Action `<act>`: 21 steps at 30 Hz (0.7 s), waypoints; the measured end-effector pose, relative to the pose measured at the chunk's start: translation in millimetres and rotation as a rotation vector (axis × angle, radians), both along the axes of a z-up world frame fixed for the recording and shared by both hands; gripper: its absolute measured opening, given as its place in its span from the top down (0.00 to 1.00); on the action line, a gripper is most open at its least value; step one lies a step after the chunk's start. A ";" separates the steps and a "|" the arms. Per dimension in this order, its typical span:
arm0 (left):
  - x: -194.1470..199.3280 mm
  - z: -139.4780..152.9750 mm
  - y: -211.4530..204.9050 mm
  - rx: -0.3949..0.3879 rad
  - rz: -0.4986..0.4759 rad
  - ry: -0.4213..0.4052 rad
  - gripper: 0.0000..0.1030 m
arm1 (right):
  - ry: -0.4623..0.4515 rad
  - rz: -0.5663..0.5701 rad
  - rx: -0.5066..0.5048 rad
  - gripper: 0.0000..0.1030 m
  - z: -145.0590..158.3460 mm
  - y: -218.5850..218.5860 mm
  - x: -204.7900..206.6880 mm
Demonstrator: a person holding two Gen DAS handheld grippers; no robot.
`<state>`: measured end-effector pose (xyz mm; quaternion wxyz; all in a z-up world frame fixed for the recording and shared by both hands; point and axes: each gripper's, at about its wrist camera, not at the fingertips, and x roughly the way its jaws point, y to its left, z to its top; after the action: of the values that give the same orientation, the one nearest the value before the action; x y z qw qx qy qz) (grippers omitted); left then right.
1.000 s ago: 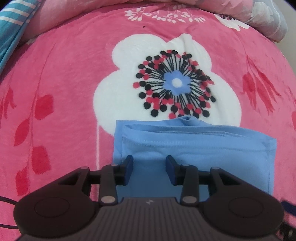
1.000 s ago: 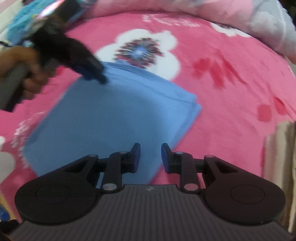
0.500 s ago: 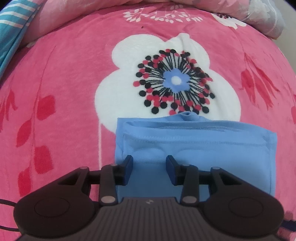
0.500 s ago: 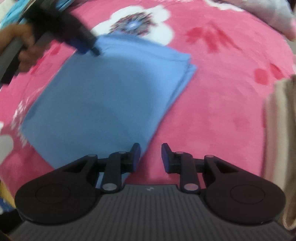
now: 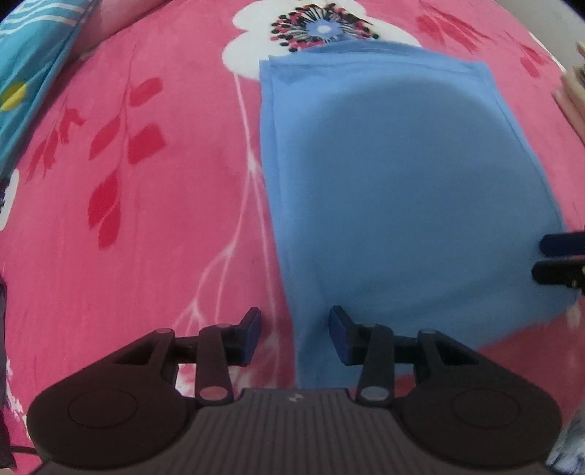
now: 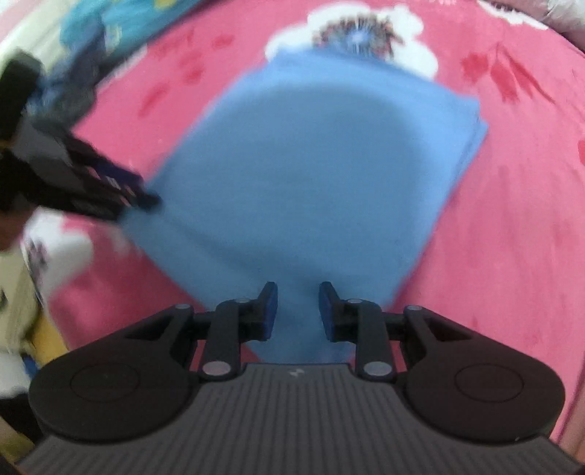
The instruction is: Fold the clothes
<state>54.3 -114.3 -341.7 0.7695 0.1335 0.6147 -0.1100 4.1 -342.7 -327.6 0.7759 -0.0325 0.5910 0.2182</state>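
Blue cloth, a folded garment [image 5: 395, 190], lay flat as a long rectangle on a pink fleece blanket [image 5: 146, 219] printed with red leaves and a large white flower [image 5: 321, 33], its far edge overlapping that flower's lower petals. In the left wrist view, the left gripper [image 5: 295, 336] sat low at the near-left corner of the garment, its two blue-padded fingers apart; the garment's left edge ran down between them, with the left pad over bare blanket and the right pad over blue cloth. Whether the pads touched the fabric could not be told. At the right edge of that view, the dark tips of the right gripper [image 5: 559, 261] reached in beside the garment's near-right corner. A teal patterned cloth [image 5: 33, 73] lay along the blanket's far-left edge.

In the right wrist view, heavily blurred, the right gripper [image 6: 298, 310] also had its fingers apart, straddling the garment's nearest corner, with blue cloth filling the gap between the pads. The left gripper [image 6: 139, 199] appeared at the left as a dark smear, its tips at the garment's left corner. Stacked layers showed along the garment's far-right edge, where the fold lay thickest.
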 end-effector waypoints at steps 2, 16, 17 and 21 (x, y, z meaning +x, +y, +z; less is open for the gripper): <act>-3.8 0.9 7.2 -0.011 0.017 0.001 0.53 | 0.018 -0.015 -0.022 0.79 3.5 -10.2 -4.0; -26.7 2.3 33.8 0.008 0.067 0.028 0.55 | 0.038 -0.059 0.036 0.79 -0.6 0.9 -12.6; -29.3 3.2 36.4 0.001 0.064 0.027 0.55 | 0.040 -0.080 0.025 0.79 2.5 -0.9 -16.7; -28.9 16.4 44.0 -0.059 0.039 0.000 0.56 | 0.029 -0.160 -0.002 0.78 17.9 -0.9 -26.7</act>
<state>25.4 -70.2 -325.3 0.7752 0.0989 0.6136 -0.1129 -22.6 -343.6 -309.8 0.7822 0.0173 0.6030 0.1556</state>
